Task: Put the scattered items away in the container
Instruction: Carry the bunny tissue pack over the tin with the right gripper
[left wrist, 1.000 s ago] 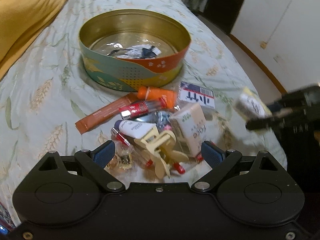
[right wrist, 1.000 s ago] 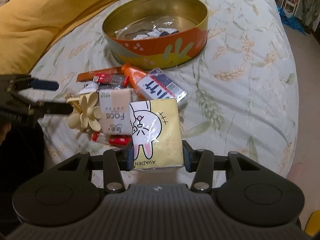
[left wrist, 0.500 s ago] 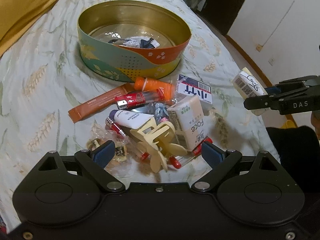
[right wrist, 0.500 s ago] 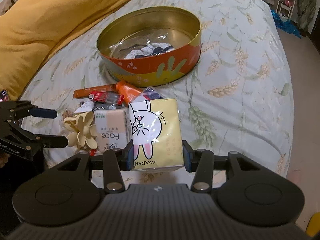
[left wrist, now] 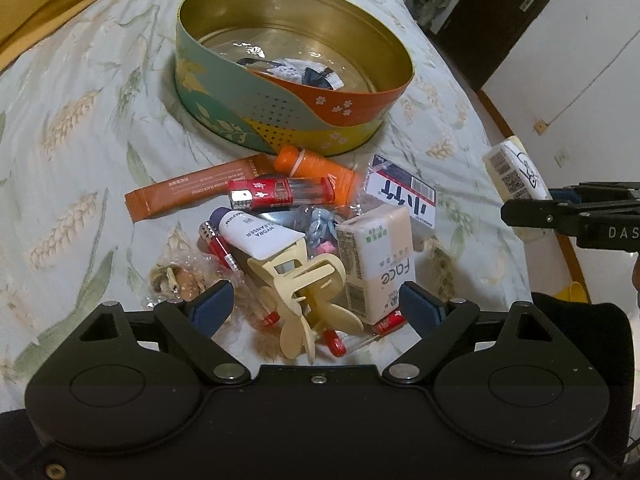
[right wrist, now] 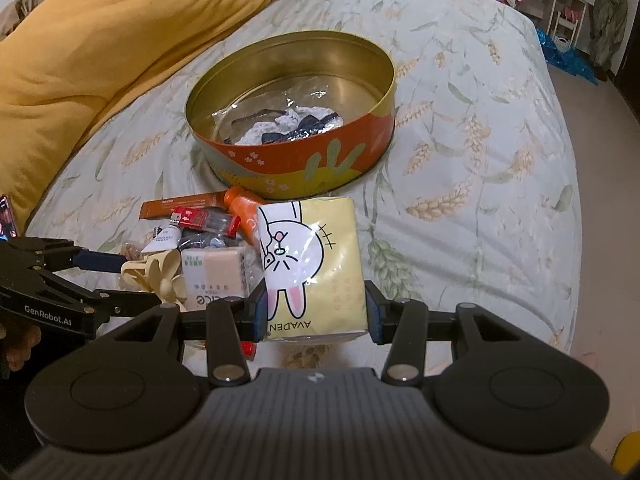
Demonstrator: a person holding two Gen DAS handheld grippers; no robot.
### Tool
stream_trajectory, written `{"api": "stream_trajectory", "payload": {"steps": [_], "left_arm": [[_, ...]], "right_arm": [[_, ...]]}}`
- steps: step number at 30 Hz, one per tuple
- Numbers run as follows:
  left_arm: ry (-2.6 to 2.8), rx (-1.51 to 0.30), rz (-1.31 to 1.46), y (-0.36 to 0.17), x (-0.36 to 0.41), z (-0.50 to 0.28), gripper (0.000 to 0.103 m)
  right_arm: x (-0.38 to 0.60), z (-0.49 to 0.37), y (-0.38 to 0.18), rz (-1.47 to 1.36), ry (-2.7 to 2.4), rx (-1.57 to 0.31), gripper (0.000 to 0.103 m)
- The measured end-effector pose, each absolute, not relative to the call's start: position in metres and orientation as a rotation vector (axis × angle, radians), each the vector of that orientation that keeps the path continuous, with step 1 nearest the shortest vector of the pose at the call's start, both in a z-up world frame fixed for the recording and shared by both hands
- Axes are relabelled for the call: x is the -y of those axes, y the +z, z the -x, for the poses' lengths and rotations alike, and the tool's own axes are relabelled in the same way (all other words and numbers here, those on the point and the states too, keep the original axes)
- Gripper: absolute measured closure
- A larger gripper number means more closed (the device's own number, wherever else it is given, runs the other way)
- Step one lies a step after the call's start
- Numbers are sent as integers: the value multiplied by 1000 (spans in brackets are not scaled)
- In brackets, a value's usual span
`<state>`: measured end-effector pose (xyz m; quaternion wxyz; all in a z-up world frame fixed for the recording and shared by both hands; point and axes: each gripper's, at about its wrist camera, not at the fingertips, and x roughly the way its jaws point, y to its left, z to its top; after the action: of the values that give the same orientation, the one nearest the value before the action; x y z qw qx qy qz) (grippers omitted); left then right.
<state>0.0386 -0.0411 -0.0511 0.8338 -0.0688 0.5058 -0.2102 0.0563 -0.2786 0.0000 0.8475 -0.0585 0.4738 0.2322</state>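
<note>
Right gripper [right wrist: 314, 312] pinching yellow bunny tissue pack [right wrist: 312, 268], long axis aimed ahead at round tin [right wrist: 292, 164] beyond the pile. Left gripper [left wrist: 316, 306] closing, nothing pinched, straddling cream hair claw [left wrist: 304, 284].

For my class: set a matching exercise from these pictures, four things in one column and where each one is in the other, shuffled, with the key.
Things:
1. Rabbit tissue pack
2. Cream hair claw
3. Black and white wrapper
4. Orange tube

Places:
A. Inside the round tin
B. On the bedspread, just in front of the tin
C. Clamped in the right gripper
D. In the pile, between the left gripper's closing jaws

Pairs: 1-C, 2-D, 3-A, 4-B
</note>
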Motion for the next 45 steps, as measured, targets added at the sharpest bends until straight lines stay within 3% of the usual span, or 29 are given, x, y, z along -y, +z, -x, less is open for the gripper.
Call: {"api": "stream_trajectory", "payload": {"steps": [16,28,32,36,40,45], "left_arm": [[-367,-1086,208,-59,40,-45,18],[-353,-1099,203,-64,45,-43,29],[-350,-1104,201,-66,45,-42,35],[-350,-1106,195,-66,45,-42,47],[-348,-1108,194,-68,44,-40,51],[-356,-1097,217,-64,42,-38,67]], "right_arm": [[254,-84,30,176,515,-921,53],[229,-105,44,200,548,-884,53],[221,-111,47,203,555,-877,53],[212,-119,50,208,563,-872,53],[204,-126,53,211,569,-866,53],[195,-132,56,210,576,-861,53]]}}
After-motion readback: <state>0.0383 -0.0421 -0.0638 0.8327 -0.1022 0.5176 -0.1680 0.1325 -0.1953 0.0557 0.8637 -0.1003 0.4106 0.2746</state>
